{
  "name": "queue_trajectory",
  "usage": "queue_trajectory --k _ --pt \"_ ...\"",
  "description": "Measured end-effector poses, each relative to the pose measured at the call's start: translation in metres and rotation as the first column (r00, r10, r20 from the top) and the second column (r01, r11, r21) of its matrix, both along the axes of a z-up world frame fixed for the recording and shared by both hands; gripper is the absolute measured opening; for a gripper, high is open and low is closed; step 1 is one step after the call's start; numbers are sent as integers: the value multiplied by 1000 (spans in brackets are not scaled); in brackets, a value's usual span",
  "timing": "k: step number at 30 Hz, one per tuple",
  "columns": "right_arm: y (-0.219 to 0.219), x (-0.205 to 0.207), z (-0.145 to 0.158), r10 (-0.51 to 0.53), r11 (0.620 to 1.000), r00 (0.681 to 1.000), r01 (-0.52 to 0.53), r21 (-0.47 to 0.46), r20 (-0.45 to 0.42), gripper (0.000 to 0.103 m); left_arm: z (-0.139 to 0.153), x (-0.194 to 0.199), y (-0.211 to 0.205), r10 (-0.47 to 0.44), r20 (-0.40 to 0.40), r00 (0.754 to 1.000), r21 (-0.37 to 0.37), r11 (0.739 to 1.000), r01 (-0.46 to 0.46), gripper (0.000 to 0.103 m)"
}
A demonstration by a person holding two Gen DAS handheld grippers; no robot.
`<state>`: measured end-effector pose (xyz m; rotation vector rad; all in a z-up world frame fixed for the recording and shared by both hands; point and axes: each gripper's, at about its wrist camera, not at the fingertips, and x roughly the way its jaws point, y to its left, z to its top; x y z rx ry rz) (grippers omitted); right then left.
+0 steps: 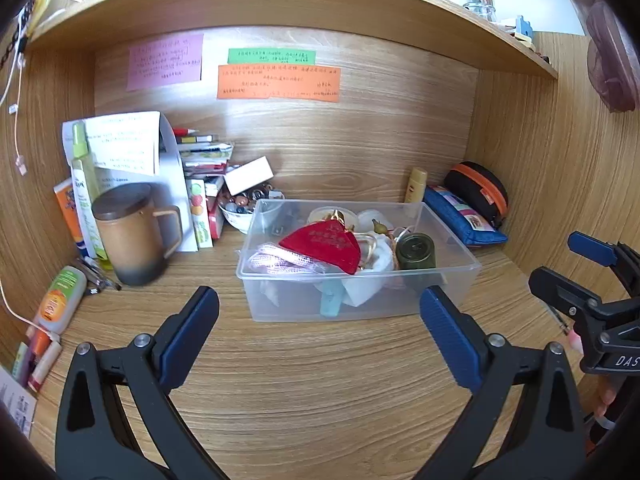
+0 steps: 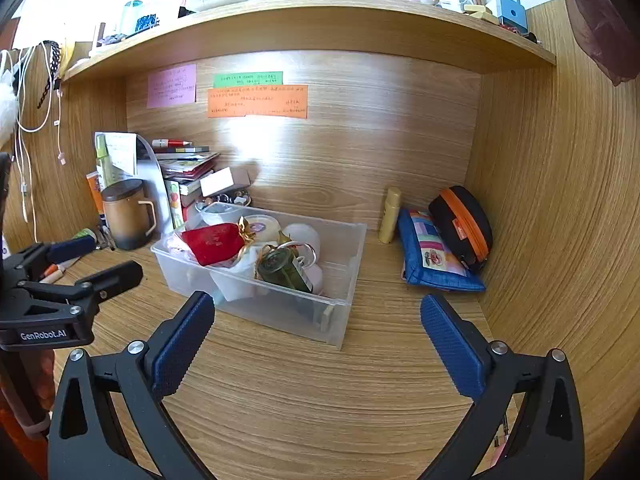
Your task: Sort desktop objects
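Observation:
A clear plastic bin (image 1: 452, 276) (image 2: 348, 280) stands mid-desk holding a red pouch (image 1: 324, 244) (image 2: 214, 242), a green jar (image 1: 416, 252) (image 2: 284, 270), pink cord and other small items. My left gripper (image 1: 320, 300) is open and empty, just in front of the bin. My right gripper (image 2: 316, 306) is open and empty, in front of the bin's right end. Each gripper shows at the edge of the other's view, the right one (image 1: 576, 268) and the left one (image 2: 96, 260).
A brown lidded mug (image 1: 132, 232), bottles, books and a bowl of beads (image 1: 240, 208) crowd the back left. A blue pouch (image 2: 436, 260), a black-orange case (image 2: 464, 228) and a yellow tube (image 2: 390, 214) lie at the back right. Tubes and pens lie along the left edge.

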<state>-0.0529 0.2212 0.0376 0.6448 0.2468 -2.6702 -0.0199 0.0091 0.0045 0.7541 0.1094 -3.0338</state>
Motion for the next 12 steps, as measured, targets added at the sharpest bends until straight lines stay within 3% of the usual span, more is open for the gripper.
queue_trajectory --k 12 --pt "-4 -6 -14 -5 1000 1000 5 3 19 103 7 5 17 -47 -55 997 -51 998 44 102"
